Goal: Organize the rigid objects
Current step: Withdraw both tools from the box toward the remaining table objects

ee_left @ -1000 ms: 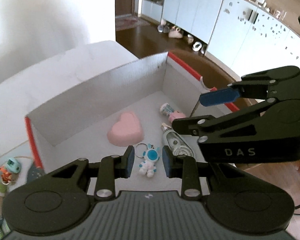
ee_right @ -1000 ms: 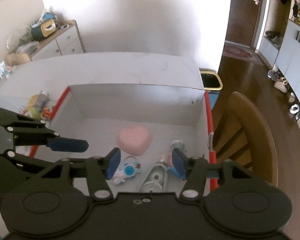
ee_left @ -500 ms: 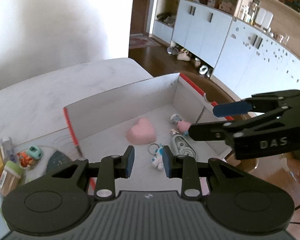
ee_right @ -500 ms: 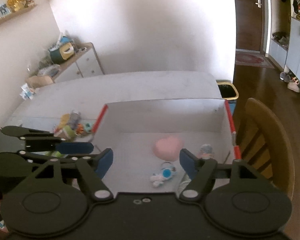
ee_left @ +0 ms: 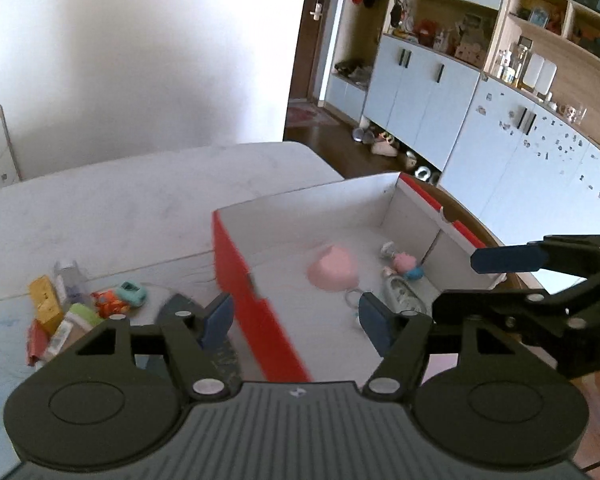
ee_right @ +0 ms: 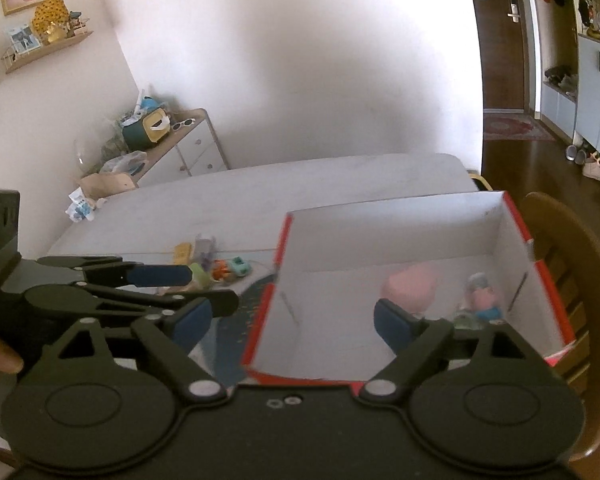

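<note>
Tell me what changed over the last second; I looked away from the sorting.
Both grippers pulled back from the red box, so the toy pile on the table came into view. The left gripper and right gripper have just been opening, nothing between their jaws. The pink heart, keychain and other toys stayed in the box.

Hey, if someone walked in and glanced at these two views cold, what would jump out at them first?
Probably the red-edged box on the white table, with a pink heart and a few small toys on its white floor. Next, the heap of colourful small toys left of the box. Both tools, left and right, stand open and empty in front, jaws having just been opening.
</note>
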`<state>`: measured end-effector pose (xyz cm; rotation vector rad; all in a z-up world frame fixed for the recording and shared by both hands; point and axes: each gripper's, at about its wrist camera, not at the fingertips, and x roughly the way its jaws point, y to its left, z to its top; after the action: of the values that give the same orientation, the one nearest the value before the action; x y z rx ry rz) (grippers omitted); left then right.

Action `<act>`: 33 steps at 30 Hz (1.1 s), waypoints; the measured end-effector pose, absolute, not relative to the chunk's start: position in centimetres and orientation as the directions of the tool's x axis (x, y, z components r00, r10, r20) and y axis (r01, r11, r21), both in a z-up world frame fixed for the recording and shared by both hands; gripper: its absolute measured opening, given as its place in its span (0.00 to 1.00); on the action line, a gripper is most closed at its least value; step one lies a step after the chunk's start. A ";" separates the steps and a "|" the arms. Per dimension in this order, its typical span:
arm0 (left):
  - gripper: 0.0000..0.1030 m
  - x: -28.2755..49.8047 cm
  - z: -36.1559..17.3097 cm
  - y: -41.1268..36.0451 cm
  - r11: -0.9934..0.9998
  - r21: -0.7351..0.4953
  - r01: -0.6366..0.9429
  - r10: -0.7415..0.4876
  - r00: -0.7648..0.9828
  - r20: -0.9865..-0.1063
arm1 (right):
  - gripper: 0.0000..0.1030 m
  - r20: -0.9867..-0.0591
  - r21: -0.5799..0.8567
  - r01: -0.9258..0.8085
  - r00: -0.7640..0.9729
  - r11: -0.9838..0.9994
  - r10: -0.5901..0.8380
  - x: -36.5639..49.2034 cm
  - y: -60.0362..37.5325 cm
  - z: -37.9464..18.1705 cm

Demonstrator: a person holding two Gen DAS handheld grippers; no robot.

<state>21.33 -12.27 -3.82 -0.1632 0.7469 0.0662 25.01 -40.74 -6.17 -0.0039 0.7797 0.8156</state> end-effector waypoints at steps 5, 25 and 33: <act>0.70 18.6 -4.1 -8.7 0.982 -0.125 -0.138 0.016 0.730 -0.683 | 0.96 -0.615 0.289 -0.647 0.440 0.706 0.655 22.6 -37.8 -6.1; 0.79 11.5 -8.8 4.7 0.954 -0.094 -0.286 0.135 0.686 -0.715 | 0.99 -0.694 0.242 -0.594 0.447 0.767 0.565 19.4 -25.2 -9.4; 0.79 11.0 -11.6 6.8 0.939 -0.040 -0.343 0.206 0.649 -0.732 | 0.99 -0.746 0.167 -0.582 0.454 0.796 0.488 20.4 -21.2 -12.2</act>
<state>10.97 6.75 -11.62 -0.1815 0.8067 0.3135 20.35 -21.23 -12.20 -0.1178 0.8794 0.6622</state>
